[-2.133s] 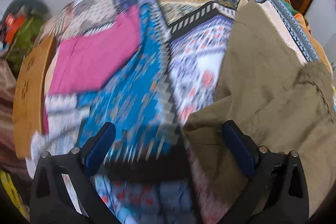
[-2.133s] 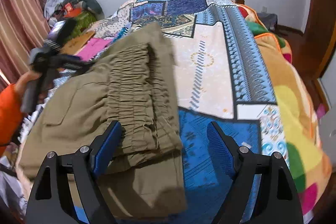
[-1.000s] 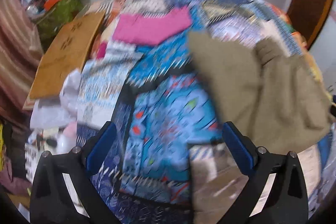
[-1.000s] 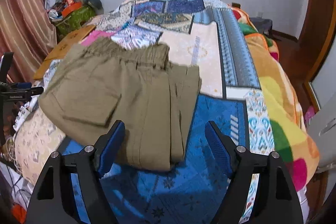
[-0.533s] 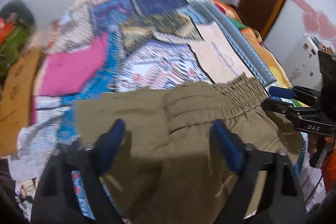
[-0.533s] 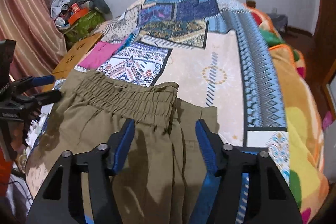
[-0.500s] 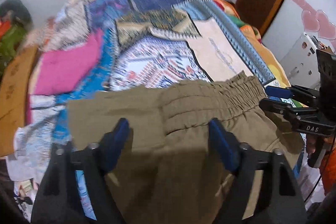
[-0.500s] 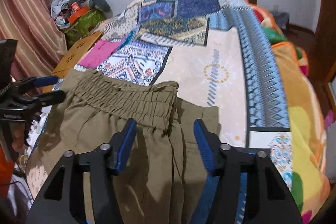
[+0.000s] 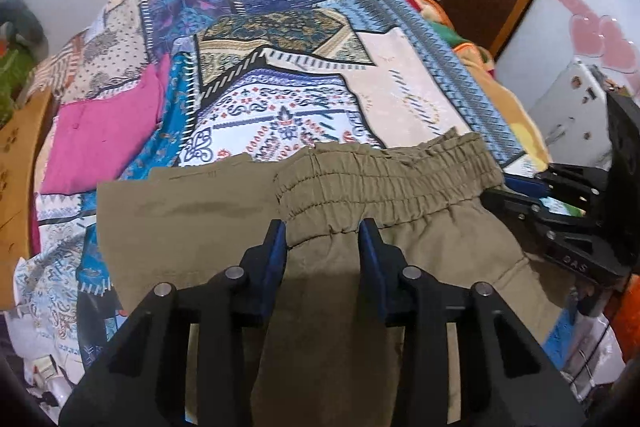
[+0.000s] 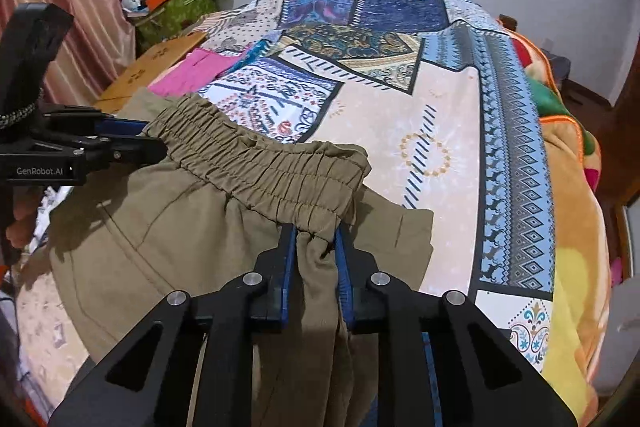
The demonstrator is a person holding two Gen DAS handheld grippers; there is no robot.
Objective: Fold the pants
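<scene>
The olive pants lie on the patchwork bedspread near the bed's front edge, elastic waistband facing the headboard. The right gripper pinches the right end of the waistband with its jaws drawn narrow on the cloth. The left gripper straddles the left end of the waistband with the jaws partly closed; firm contact cannot be confirmed. Risks, as judged: an uneven lift skews the fold line; the left grip catches only the top layer, letting the lower layers sag; the gathered elastic slips from the pads under tension; the folded-under edge unrolls.
</scene>
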